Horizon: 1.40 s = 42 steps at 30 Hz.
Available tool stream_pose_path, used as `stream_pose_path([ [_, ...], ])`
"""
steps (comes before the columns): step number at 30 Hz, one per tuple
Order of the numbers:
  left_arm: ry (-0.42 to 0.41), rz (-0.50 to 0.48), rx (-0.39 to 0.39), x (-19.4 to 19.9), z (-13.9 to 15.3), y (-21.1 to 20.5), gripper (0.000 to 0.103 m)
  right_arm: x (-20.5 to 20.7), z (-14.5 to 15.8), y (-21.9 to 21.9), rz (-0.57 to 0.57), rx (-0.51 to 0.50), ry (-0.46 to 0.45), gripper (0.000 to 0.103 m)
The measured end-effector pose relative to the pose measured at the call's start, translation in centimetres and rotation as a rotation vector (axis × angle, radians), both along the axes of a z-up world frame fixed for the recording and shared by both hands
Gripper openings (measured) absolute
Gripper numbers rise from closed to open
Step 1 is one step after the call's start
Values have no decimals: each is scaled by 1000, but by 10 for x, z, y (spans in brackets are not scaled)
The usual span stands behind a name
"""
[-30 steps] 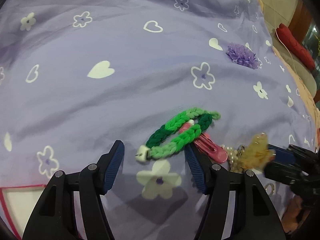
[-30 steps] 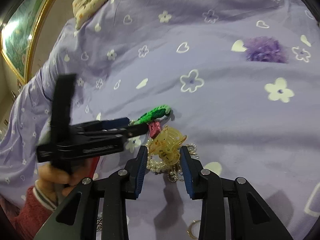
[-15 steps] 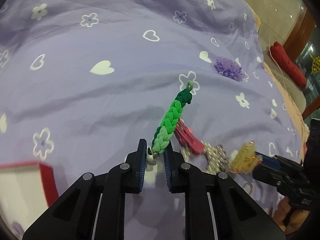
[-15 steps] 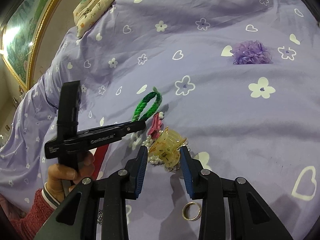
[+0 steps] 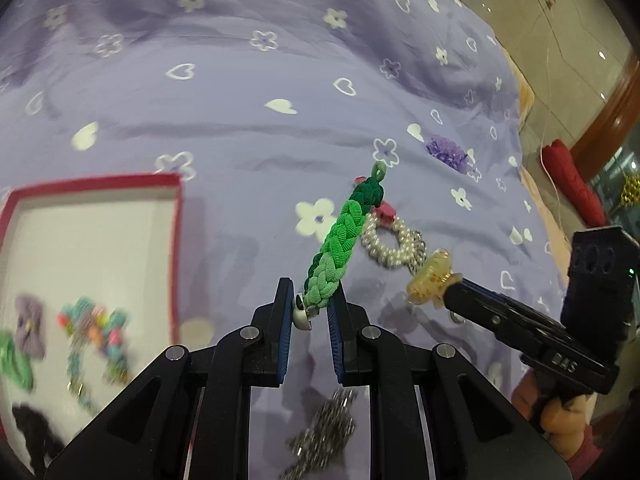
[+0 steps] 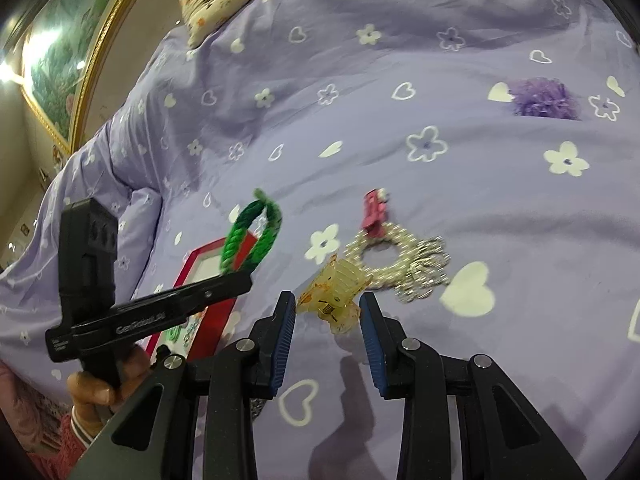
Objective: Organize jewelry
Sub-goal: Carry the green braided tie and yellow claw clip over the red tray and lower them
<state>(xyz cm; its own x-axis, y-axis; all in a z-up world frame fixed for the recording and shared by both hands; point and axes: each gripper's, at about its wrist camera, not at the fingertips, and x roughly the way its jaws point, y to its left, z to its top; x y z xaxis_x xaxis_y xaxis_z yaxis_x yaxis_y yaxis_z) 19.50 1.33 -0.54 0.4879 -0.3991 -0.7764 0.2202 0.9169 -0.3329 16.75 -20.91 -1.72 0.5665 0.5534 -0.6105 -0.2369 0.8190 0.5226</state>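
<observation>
Two grippers, two catches. Your left gripper [image 5: 310, 312] is pinching the braided green fabric bracelet [image 5: 340, 240] by its end with the white bead, and the loop sticks up off the purple bedspread printed with white flowers and hearts [image 5: 240, 128], hanging in the air near the red-rimmed white box [image 5: 176, 240]. That box already has a beaded string and a purple bow in it, but they're blurry.

Your right gripper [image 6: 328, 320] is clamped on the translucent yellow plastic claw clip [image 6: 336, 292], lifted just above the sheet. Lying on the bedspread beyond it are the pearl bead bracelet [image 6: 384, 248], with the pink hair clip [image 6: 374, 210] touching its far side, and the fluffy purple scrunchie [image 6: 544, 98] well apart.
</observation>
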Motion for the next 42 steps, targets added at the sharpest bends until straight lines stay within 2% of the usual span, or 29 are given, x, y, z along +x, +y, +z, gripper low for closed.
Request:
stream_pose_path([
  [9, -18, 90, 11, -41, 3, 38, 15, -11, 0, 39, 81, -12, -6, 33],
  [18, -29, 166, 28, -64, 6, 78, 15, -19, 4, 84, 167, -19, -18, 33],
  [34, -28, 335, 56, -73, 5, 162, 15, -14, 12, 158, 288, -31, -31, 33],
  [42, -2, 396, 108, -63, -6, 193, 15, -4, 8, 197, 353, -67, -25, 33],
])
